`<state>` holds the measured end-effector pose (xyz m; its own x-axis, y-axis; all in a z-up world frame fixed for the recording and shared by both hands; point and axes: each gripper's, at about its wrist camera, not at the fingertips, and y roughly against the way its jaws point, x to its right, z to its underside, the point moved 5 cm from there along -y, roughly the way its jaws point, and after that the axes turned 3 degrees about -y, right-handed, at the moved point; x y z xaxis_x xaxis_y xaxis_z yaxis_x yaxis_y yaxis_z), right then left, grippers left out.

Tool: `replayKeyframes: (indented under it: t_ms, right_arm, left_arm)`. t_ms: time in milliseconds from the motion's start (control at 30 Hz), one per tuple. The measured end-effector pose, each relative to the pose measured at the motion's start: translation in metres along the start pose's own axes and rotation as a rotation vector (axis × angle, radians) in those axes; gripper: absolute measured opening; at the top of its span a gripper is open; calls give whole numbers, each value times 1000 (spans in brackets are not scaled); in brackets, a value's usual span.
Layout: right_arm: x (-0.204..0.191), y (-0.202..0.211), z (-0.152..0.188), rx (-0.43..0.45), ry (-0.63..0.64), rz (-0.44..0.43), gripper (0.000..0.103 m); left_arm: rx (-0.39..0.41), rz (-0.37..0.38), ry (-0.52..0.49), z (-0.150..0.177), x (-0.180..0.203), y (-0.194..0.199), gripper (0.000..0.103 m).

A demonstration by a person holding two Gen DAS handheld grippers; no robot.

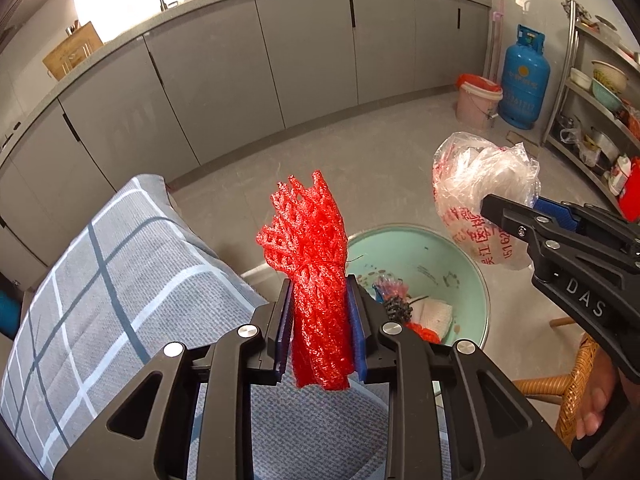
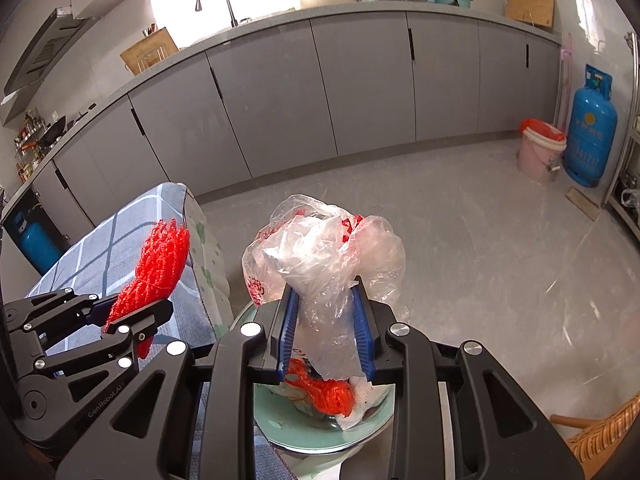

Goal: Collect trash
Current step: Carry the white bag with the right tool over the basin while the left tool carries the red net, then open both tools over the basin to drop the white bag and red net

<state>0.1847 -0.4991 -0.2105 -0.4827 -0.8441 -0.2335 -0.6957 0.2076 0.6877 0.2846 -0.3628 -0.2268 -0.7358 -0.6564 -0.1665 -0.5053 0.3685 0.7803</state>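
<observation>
My left gripper [image 1: 318,284] is shut on a bundle of red mesh netting [image 1: 308,240], held upright above a checked grey cloth [image 1: 100,280]. My right gripper [image 2: 325,294] is shut on a crumpled clear plastic bag [image 2: 324,248] with red print. Both are held over a pale green basin [image 1: 432,252] that holds white tissue [image 1: 434,314], red netting scraps [image 2: 328,394] and other bits. The right gripper with the bag [image 1: 480,196] shows at the right of the left wrist view. The left gripper with the netting [image 2: 160,264] shows at the left of the right wrist view.
Grey kitchen cabinets [image 2: 320,92] curve along the back under a counter with a sink tap [image 2: 216,0]. A pink bucket [image 2: 540,152] and blue gas cylinder [image 2: 592,132] stand at the far right. A metal shelf [image 1: 600,100] is at right. A wicker chair [image 1: 576,384] is near the basin.
</observation>
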Motion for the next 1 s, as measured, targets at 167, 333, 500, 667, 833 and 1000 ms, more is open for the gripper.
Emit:
replayKeyframes:
  t_ms: [167,333,500,667,833,1000]
  right_arm:
    - [4,-10,7,-27,-13,-1,29]
    - [6,-17,9,-47,-18,2,30]
    - [4,-15,8,-40,-16,2,30]
    - [5,-17,8,-40,-11,2,31]
    - [5,-21,8,-51,-14,12,32]
    - [2,-25,9,-56,-8,15,32]
  left_arm:
    - [-14,4,-3,3,2,-7,25]
    - [-29,8,-23,5,7,-11,25]
    - [-25,5,-26,3,7,-11,25]
    - [-24,3,-27,1,7,-11,27]
    - [-38,26,-54,3,13,-14,27]
    - [-44,31,-50,3,12,-18,27]
